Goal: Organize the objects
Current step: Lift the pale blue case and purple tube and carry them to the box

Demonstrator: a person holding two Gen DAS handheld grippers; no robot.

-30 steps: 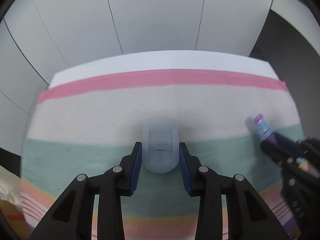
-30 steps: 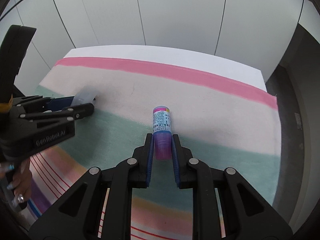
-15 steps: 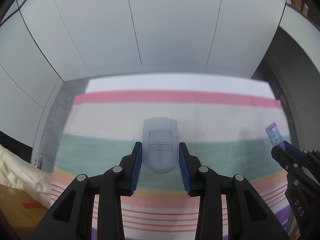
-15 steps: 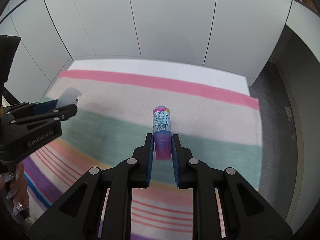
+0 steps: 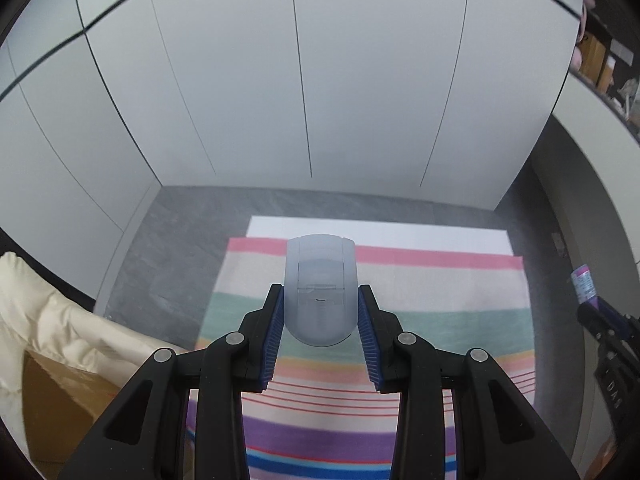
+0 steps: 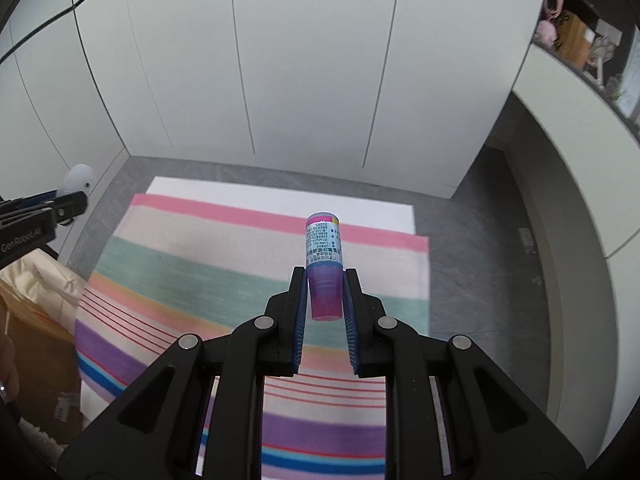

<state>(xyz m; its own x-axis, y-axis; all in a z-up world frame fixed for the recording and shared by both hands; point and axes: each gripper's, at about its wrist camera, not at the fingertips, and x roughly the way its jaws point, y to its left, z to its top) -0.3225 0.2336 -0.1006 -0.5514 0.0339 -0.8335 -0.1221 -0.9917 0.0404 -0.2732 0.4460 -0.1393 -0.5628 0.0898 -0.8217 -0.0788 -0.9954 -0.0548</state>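
Left wrist view: at far left a cream padded bag [image 5: 44,320] lies over a brown cardboard box [image 5: 56,404], beside the striped cloth [image 5: 400,304]. At centre, the left gripper [image 5: 319,332] is closed on a translucent plastic case [image 5: 319,292], held by its rounded rear end between the blue pads [image 5: 273,332]; the squared front end projects unsupported, high above the cloth. At the right edge the right gripper [image 5: 596,316] appears with its load.

Right wrist view: the left gripper [image 6: 60,208] sits at far left, well apart. At centre, the right gripper [image 6: 325,300] is closed on the purple cap end of a small labelled bottle [image 6: 324,256]; the labelled body extends beyond the fingertips, also high above the cloth.

Hazards, as judgement:
- Case: smooth, curved plastic gripped at one end may pivot or slide out under a quick swing or tilt.
- Bottle: the grip bears on the cap alone; a loose cap could let the body separate and drop.
- Either item, if dropped from this height, may roll off the cloth onto the grey floor [image 6: 480,264].
- No destination container is identifiable; whether the box is the destination cannot be told.
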